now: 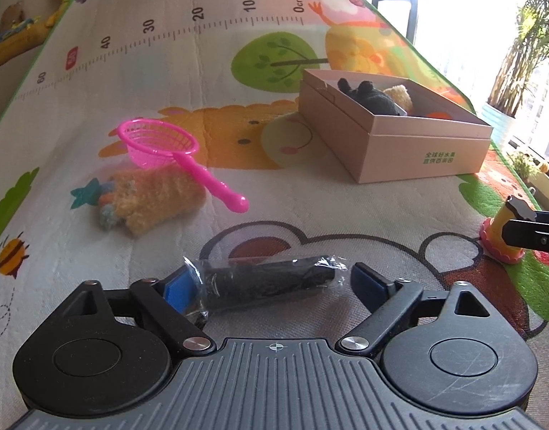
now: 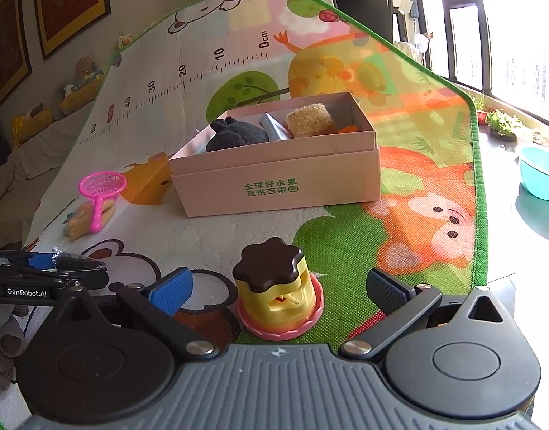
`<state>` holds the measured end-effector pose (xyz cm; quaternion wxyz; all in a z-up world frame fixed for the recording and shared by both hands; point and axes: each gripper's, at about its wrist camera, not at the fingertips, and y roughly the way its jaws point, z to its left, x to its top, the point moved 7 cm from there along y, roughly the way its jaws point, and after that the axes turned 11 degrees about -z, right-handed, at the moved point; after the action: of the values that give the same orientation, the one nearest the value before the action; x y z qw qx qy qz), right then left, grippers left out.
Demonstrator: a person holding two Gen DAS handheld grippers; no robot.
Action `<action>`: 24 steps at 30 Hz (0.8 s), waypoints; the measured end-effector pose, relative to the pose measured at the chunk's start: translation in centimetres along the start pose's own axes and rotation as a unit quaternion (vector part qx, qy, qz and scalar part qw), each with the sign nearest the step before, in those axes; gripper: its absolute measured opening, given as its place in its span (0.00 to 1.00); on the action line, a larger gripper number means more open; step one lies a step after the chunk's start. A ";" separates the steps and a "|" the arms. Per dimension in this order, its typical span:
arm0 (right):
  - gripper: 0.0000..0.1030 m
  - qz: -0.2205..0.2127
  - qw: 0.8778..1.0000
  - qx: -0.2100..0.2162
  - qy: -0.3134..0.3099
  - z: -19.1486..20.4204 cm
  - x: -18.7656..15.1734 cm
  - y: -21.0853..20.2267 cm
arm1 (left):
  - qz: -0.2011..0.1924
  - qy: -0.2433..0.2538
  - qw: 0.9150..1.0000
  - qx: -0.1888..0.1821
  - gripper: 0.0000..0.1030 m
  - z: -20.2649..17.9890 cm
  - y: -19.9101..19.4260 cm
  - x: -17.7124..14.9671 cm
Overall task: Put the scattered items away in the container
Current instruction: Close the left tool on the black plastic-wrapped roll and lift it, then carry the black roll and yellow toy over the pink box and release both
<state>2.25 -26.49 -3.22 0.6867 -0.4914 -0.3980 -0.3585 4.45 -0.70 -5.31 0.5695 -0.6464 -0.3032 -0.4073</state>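
Observation:
A black roll in clear plastic wrap (image 1: 267, 281) lies on the play mat between the fingers of my left gripper (image 1: 272, 285). The left blue pad touches the crinkled wrap, the right pad stands clear, so the gripper is open. My right gripper (image 2: 278, 288) is open around a yellow pudding toy with a brown lid (image 2: 274, 279), and neither pad touches it. The pink cardboard box (image 2: 274, 179) stands further back on the mat with a black plush (image 2: 238, 134) and a tan plush (image 2: 310, 118) inside. A pink toy strainer (image 1: 160, 143) rests on a yellow knitted toy (image 1: 156, 200).
The green-edged play mat (image 2: 478, 186) ends at the right, where a teal bowl (image 2: 541, 173) and potted plants (image 2: 504, 125) sit on the floor by the window. Framed pictures (image 2: 70, 3) lean on the far wall. Soft toys (image 1: 16, 25) lie beyond the mat's left edge.

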 end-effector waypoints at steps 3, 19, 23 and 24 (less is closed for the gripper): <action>1.00 0.000 1.000 0.000 0.000 0.0 0.0 0.0 | -0.002 0.004 1.000 -0.003 0.87 -0.1 -0.1 0.0; 0.92 0.006 0.997 0.004 -0.075 2.2 -0.4 0.3 | -0.006 0.025 0.996 -0.085 0.91 -2.8 -2.1 -1.3; 0.69 0.027 0.997 -0.006 -0.072 1.9 -0.7 0.9 | -0.009 0.017 0.996 -0.086 0.92 -2.6 -2.3 -1.3; 0.61 0.029 0.997 -0.009 -0.070 1.7 -0.8 1.0 | -0.009 0.016 0.996 -0.083 0.93 -2.6 -2.3 -1.3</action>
<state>2.47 -24.50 -3.93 0.6628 -0.5326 -0.4275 -0.3071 1.41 -2.78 -5.24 0.5151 -0.6819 -0.2653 -0.4465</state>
